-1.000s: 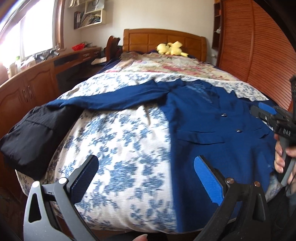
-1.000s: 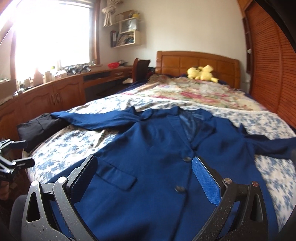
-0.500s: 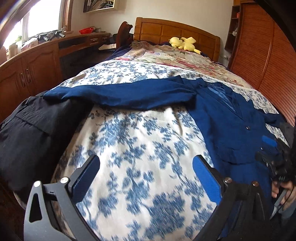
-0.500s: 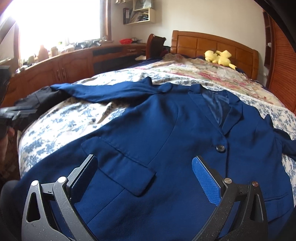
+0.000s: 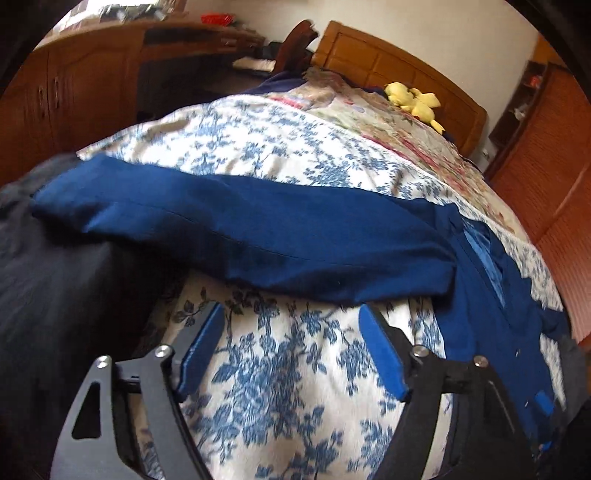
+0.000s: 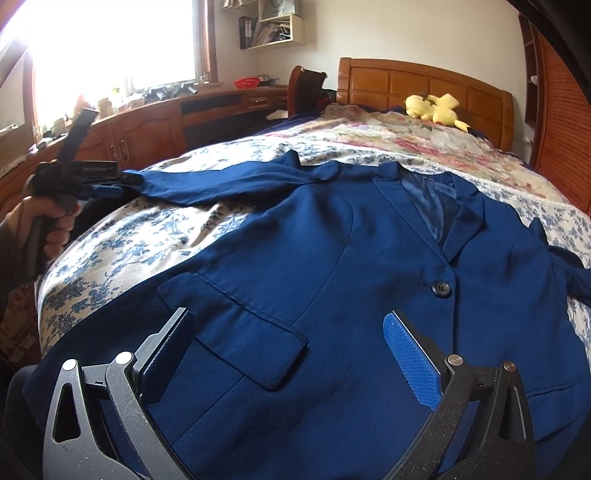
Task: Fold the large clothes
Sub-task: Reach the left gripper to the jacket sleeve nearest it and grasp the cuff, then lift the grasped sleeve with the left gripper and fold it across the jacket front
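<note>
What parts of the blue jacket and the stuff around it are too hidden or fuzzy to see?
- Jacket hem: right wrist view, hidden behind the right hand-held gripper.
- Its far sleeve: right wrist view, cut off by the edge.
- Black clothing: left wrist view, blurred, kind unclear.
- Shelf items: too small.

Your garment is a dark blue jacket (image 6: 332, 258), lying front-up and flat on the bed. Lapels are open at the collar, showing a lighter blue lining (image 6: 424, 206). One dark button (image 6: 441, 288) is fastened at the front; below and to its left you have a flap pocket (image 6: 236, 328), flap down. One sleeve (image 5: 240, 229) is stretched straight out sideways across the blue-flowered cover, its cuff end reaching the bed's edge and resting on a dark cloth there. The other sleeve (image 6: 569, 273) runs off to the opposite side, only partly seen. The hem hangs toward the foot of the bed.
</note>
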Available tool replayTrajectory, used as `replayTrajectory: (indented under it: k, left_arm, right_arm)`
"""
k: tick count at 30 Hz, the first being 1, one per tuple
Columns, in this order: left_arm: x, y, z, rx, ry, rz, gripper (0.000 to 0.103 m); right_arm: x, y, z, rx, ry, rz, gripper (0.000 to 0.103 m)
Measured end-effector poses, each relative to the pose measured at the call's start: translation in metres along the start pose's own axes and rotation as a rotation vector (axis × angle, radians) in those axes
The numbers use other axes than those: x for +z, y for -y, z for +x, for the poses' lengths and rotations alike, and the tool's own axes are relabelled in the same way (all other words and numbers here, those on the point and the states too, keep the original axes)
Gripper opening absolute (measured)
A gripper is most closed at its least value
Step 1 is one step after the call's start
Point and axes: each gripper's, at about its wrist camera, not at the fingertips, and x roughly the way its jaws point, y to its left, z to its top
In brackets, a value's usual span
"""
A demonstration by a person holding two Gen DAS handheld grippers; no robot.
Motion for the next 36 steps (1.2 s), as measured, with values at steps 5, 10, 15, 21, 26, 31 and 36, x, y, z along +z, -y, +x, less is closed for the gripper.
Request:
replayTrajectory:
  k: [5,10,15,21,26,31,36]
  left_arm:
    - [0.014,-0.007,0.029,0.036,-0.038,-0.082,0.06]
    - [0.015,-0.013,0.046,0.055,-0.061,-0.174,0.058]
    - [0.008,-0.008,0.051,0.104,-0.068,-0.178,0.058]
    - [0.012,-0.009,0.052,0.103,-0.055,-0.191,0.041]
    - [0.027,-0.001,0.053,0.117,-0.052,-0.151,0.0]
    - [0.04,0.033,0.038,0.138,-0.013,-0.046,0.0]
    - [0.056,0.082,0.01,0.116,0.039,0.052,0.0]
  right_arm:
    - [0.0,0.004,-0.001,0.009,0.005,0.015,0.103]
    - [-0.001,0.006,-0.001,0.021,0.007,0.025,0.103]
    - [-0.001,0.009,-0.002,0.031,0.013,0.034,0.103]
    - [-0.002,0.009,-0.003,0.034,0.018,0.037,0.103]
    - [-0.002,0.008,-0.004,0.036,0.021,0.04,0.103]
    - [-0.002,0.007,-0.006,0.039,0.023,0.044,0.103]
    - [0.0,0.013,-0.016,0.045,0.02,0.056,0.103]
